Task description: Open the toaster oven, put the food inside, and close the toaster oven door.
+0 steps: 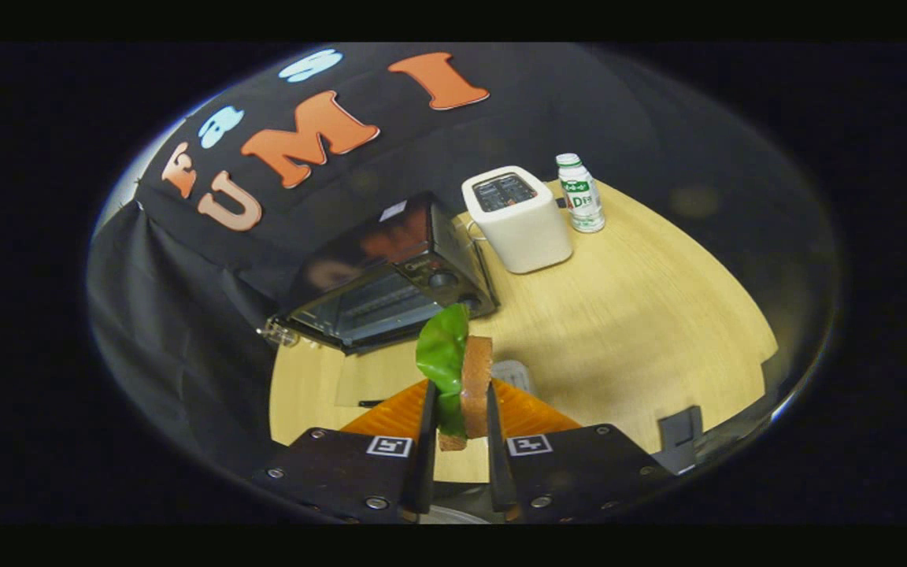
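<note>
My gripper [457, 429] is shut on a sandwich: a brown bread slice [475, 386] with a green lettuce leaf [442, 350] stands upright between both fingers, lifted above the table. Beyond the fingers, slightly to the left, sits the black toaster oven [390, 283] on the wooden table [658, 315]. Its glass door [379, 311] looks open and folded down toward me, with rack lines showing through it. The oven's knobs [444, 279] are on its right side.
A white pop-up toaster [518, 220] stands to the right of the oven, with a small white-and-green bottle [581, 193] beside it. An orange ridged plate or mat [532, 413] lies under the fingers. A dark bracket [678, 429] sits at the table's near right edge.
</note>
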Available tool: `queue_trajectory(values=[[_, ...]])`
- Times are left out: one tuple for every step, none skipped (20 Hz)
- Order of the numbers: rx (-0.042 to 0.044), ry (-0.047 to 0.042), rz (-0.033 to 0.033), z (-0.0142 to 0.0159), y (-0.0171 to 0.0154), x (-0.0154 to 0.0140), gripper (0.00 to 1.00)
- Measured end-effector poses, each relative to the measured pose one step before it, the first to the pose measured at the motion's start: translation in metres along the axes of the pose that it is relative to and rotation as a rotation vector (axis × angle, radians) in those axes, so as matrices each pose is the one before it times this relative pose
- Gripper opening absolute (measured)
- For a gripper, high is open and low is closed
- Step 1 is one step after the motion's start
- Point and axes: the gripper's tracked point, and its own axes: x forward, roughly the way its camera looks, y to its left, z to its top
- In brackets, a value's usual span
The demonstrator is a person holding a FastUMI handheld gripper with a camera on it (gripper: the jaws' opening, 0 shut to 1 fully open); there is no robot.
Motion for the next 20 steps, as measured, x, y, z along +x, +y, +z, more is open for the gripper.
queue_trajectory(values=[[0.02807, -0.0271, 0.01291, 0.00217, 0.00837, 0.00412, 0.29], [0.02577, -0.02619, 0.01704, 0.00212, 0.00712, 0.00294, 0.29], [0.03358, -0.02483, 0.02468, 0.00192, 0.00977, 0.00286, 0.29], [0.0432, -0.02463, 0.0299, -0.00118, 0.01209, 0.00388, 0.29], [0.04376, -0.01461, 0.03015, -0.00294, 0.01143, 0.00538, 0.3], [0.04088, -0.01686, 0.02546, -0.00454, 0.00659, 0.0088, 0.29], [0.03939, -0.01612, 0.01732, -0.00399, 0.00535, 0.00861, 0.29], [0.03589, -0.01175, 0.01821, -0.00544, 0.00493, 0.008, 0.29], [0.03843, -0.02012, 0.02, -0.00409, 0.00541, 0.00922, 0.29], [0.03801, -0.01537, 0.01907, -0.00451, 0.00419, 0.0086, 0.29], [0.03388, -0.01577, 0.01579, -0.00467, 0.0029, 0.00968, 0.29], [0.0354, -0.02307, 0.01024, -0.0038, 0.00066, 0.00818, 0.29], [0.03444, -0.02021, 0.00497, -0.00251, -0.00069, 0.00903, 0.29], [0.034, -0.01494, 0.0066, -0.00354, 0.00013, 0.00888, 0.29], [0.03927, -0.02179, 0.00431, -0.00128, -0.00056, 0.00837, 0.29], [0.03356, -0.01573, 0.00461, -0.00273, -0.0006, 0.00875, 0.29], [0.0277, -0.01744, 0.00591, -0.0028, -0.00071, 0.01003, 0.29], [0.02228, -0.01296, 0.00036, -0.00394, -0.00168, 0.00981, 0.29], [0.0233, -0.01382, -0.00585, -0.00442, -0.00271, 0.01045, 0.29], [0.02756, -0.01857, -0.001, -0.00435, -0.00139, 0.01008, 0.29]])
